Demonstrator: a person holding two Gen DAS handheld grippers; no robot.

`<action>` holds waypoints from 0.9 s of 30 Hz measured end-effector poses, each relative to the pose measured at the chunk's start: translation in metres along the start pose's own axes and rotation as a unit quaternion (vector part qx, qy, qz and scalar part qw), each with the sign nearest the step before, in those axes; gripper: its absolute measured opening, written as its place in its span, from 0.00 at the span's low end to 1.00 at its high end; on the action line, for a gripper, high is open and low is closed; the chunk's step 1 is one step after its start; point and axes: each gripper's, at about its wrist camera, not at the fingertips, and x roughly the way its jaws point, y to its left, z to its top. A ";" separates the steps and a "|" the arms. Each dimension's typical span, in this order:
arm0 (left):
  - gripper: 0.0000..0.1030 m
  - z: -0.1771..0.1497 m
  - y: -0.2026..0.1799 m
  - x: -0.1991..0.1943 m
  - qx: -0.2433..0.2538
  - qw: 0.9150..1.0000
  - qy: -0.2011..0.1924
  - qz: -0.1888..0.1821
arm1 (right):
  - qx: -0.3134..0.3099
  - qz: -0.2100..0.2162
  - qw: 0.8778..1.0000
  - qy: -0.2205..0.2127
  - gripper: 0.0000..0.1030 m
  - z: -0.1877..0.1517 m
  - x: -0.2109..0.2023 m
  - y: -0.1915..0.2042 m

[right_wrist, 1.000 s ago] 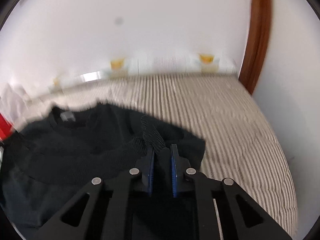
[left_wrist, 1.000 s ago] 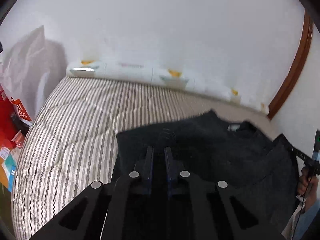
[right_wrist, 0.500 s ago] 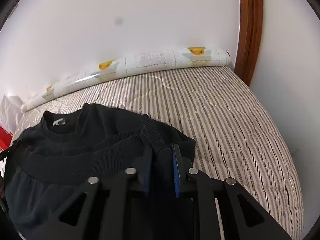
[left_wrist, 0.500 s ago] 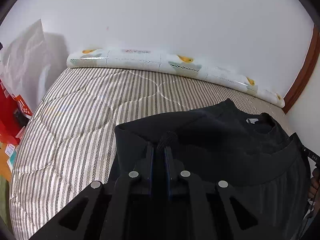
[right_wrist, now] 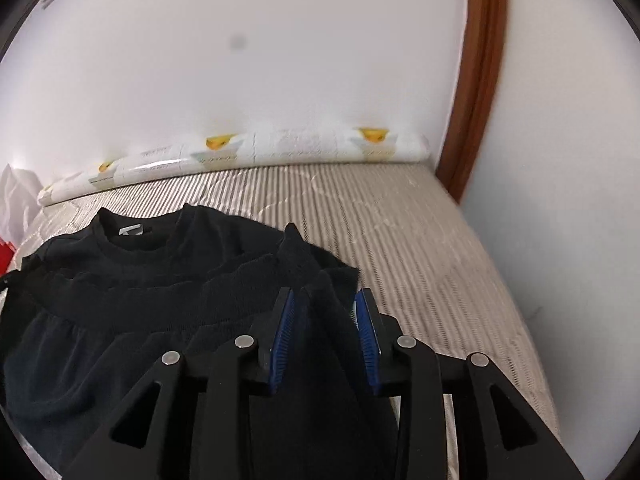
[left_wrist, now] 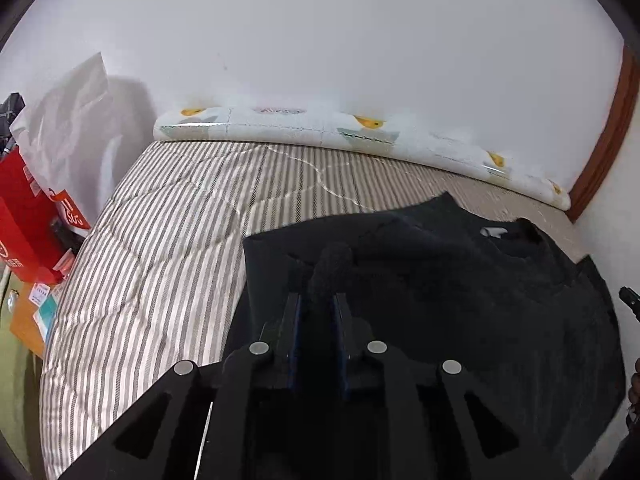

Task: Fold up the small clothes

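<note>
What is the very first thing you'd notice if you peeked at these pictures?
A big black sweater lies spread over the striped bed cover, with its hem folded up toward the collar. The right gripper sits at the sweater's right edge with its blue pads opening off the cloth between them, while the left gripper has a bunch of fabric between its fingers, just starting to open. Along the white wall lies a long bolster with yellow pictures.

the sweater (right_wrist: 132, 292) is seen as matt black knit cloth, ribbed along its hem. the quilt (left_wrist: 160, 248) is stitched striped cloth with a faint sheen. the roll (right_wrist: 280, 148) by the wall is wrapped in glossy printed film. the fingers (right_wrist: 282, 336) are lined with ridged blue pads on matt black plastic, fixed with shiny metal rivets. the trim (right_wrist: 476, 92) looks like smooth brown wood.
</note>
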 end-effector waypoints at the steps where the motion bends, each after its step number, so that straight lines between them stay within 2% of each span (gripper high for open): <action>1: 0.14 -0.003 0.000 -0.005 0.002 1.000 0.000 -0.002 | 0.001 -0.004 1.000 -0.002 0.31 -0.001 -0.005 0.001; 5: 0.14 -0.016 0.005 -0.026 -0.002 1.000 0.003 -0.004 | 0.008 -0.002 1.000 -0.003 0.31 -0.010 -0.022 0.011; 7: 0.15 -0.025 0.012 -0.037 -0.008 1.000 0.007 -0.011 | 0.016 0.017 1.000 0.001 0.31 -0.018 -0.030 0.021; 11: 0.15 -0.049 0.029 -0.058 -0.004 1.000 0.020 0.008 | 0.008 0.048 0.999 0.019 0.31 -0.032 -0.037 0.051; 13: 0.28 -0.063 0.042 -0.067 -0.013 1.000 0.026 0.006 | -0.004 0.064 0.997 0.031 0.33 -0.041 -0.040 0.076; 15: 0.34 -0.080 0.058 -0.080 -0.024 0.999 0.029 0.009 | -0.017 0.085 0.995 0.040 0.36 -0.052 -0.043 0.104; 17: 0.34 -0.098 0.073 -0.092 -0.028 0.999 0.031 0.015 | -0.029 0.100 0.994 0.043 0.40 -0.061 -0.047 0.129; 19: 0.41 -0.114 0.088 -0.103 -0.036 0.999 0.033 0.019 | -0.048 0.117 0.991 0.047 0.44 -0.072 -0.055 0.160; 21: 0.42 -0.130 0.104 -0.114 -0.048 0.998 0.041 0.018 | -0.072 0.135 0.987 0.050 0.49 -0.083 -0.064 0.194; 27: 0.44 -0.166 0.134 -0.142 -0.052 0.997 0.045 0.022 | -0.152 0.185 0.970 0.045 0.50 -0.119 -0.099 0.287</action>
